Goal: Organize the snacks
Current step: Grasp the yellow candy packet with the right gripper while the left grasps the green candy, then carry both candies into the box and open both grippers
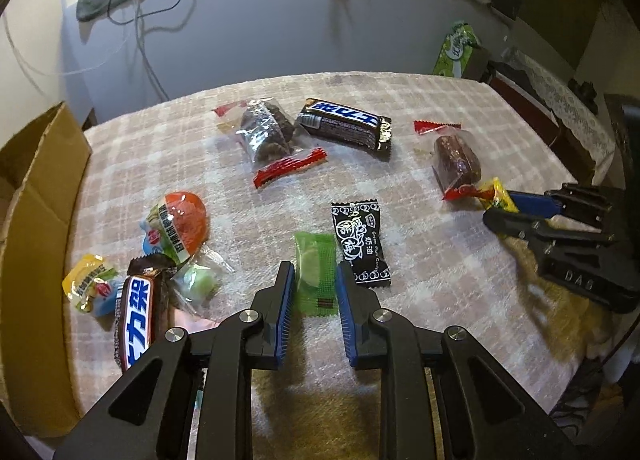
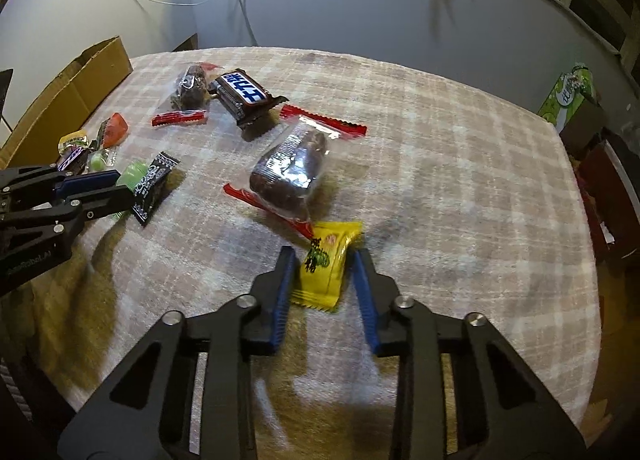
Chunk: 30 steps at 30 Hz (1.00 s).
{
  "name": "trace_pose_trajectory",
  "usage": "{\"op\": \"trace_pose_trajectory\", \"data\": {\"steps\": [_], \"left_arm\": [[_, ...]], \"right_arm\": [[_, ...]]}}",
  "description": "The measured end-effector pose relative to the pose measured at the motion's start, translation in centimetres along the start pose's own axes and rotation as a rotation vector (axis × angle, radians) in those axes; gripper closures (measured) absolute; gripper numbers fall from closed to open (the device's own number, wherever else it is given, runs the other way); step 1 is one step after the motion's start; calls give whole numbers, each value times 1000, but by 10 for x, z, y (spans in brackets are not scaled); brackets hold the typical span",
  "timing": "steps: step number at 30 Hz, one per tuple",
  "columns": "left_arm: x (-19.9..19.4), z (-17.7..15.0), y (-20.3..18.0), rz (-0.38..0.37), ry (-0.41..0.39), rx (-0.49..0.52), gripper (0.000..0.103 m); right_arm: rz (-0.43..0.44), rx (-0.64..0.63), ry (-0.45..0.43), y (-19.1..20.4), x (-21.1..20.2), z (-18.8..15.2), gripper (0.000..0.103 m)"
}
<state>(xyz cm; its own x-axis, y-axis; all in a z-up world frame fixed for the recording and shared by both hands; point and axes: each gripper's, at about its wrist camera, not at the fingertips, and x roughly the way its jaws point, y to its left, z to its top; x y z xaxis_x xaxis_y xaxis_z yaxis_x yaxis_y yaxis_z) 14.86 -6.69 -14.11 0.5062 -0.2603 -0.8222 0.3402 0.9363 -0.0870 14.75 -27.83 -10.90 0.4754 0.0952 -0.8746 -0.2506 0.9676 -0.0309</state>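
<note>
My left gripper [image 1: 314, 266] is shut on a green wrapped candy [image 1: 314, 284] that lies on the checked tablecloth [image 1: 440, 280], with a pad on each long side. A black candy [image 1: 360, 244] lies just right of it. My right gripper [image 2: 324, 252] is shut on a yellow candy [image 2: 320, 276] near the table's front. In the left wrist view that right gripper [image 1: 498, 206] shows at the far right with the yellow candy [image 1: 496, 192] at its tips. The left gripper [image 2: 126, 184] appears at the left edge of the right wrist view.
A chocolate bar [image 1: 344, 128] and two clear bags of dark snacks [image 1: 266, 132] [image 1: 456, 160] lie mid-table. At the left sits a pile: an orange jelly cup [image 1: 182, 226], another bar [image 1: 136, 324], small packets. A cardboard box [image 1: 40, 220] stands beyond. A green carton [image 1: 456, 50] is back right.
</note>
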Motion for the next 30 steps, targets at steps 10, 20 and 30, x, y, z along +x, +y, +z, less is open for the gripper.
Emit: {"op": "trace_pose_trajectory", "data": {"steps": [10, 20, 30], "left_arm": [[-2, -3, -1, 6, -22, -15, 84], [-9, -8, 9, -18, -41, -76, 84], [-41, -7, 18, -42, -110, -125, 84]], "right_arm": [[14, 38, -14, -8, -4, -4, 92], [41, 75, -41, -13, -10, -10, 93], [61, 78, -107, -6, -43, -8, 93]]}}
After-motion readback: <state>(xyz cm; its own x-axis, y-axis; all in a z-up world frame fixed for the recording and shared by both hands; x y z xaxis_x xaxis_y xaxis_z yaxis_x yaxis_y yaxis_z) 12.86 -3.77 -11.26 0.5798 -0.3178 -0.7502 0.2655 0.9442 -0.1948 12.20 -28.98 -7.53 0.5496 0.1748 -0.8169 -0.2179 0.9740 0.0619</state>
